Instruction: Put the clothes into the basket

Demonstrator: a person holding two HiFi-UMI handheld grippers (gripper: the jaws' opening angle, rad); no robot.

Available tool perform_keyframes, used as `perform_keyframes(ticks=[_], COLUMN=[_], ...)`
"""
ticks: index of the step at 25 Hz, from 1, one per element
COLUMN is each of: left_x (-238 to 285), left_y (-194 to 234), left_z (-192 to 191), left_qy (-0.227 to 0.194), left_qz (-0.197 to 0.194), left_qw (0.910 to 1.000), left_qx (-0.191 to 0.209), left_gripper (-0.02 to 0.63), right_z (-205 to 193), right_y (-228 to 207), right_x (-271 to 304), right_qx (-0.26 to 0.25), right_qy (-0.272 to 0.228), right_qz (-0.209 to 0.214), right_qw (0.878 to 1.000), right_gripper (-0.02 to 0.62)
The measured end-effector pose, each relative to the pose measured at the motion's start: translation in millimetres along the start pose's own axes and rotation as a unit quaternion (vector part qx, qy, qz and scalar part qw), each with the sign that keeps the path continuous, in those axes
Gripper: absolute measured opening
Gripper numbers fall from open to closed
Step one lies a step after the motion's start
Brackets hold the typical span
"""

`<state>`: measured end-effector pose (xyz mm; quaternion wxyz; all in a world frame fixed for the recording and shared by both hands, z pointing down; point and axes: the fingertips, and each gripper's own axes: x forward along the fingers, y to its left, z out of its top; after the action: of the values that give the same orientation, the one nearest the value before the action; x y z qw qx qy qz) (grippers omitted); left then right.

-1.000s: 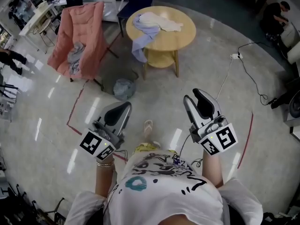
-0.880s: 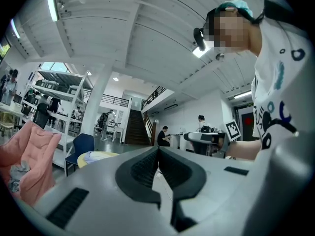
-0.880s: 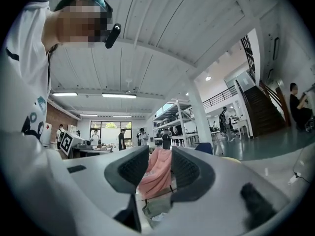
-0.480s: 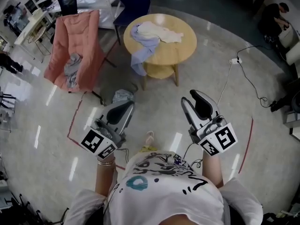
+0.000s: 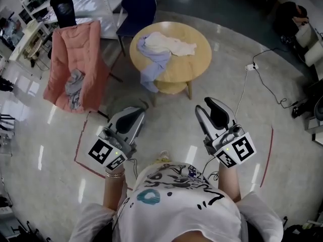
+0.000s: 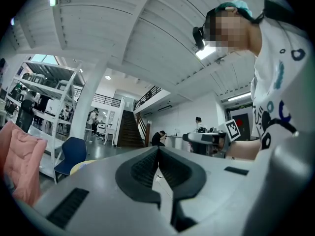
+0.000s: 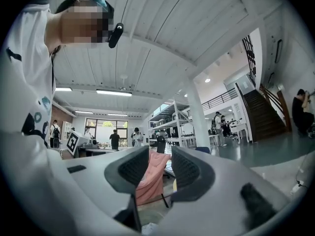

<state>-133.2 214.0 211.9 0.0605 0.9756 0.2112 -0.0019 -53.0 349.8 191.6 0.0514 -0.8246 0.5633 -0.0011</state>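
Left claw (image 5: 133, 117) jaws together, nothing in it; right claw (image 5: 208, 107) jaws apart, empty. Clothes (image 5: 164, 47), cream and lilac, heaped on round tabletop (image 5: 196, 60), lilac piece hanging over the edge. Grey garment (image 5: 74, 82) lies on pink chair (image 5: 65, 54)

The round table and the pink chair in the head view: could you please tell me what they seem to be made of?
The round table looks like pale wood or a wood veneer, smooth and matte: an even yellowish top with little glare. The pink chair looks like padded fabric, soft and dull: stitched lines run down its quilted cover.
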Motion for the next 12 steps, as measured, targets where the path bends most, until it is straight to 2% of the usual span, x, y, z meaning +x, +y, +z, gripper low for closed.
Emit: perform_keyframes(ticks=[12], left_x=[23], left_y=[41], left_z=[-15], left_qy=[0.018], left_qz=[-0.007], left_qw=[0.9996], left_qx=[-0.019], left_gripper=[0.015], right_z=[-17], right_y=[-23], right_x=[42], right_qx=[0.017], right_qy=[0.013], right_qz=[-0.005], right_qw=[1.000], right_gripper=[0.128])
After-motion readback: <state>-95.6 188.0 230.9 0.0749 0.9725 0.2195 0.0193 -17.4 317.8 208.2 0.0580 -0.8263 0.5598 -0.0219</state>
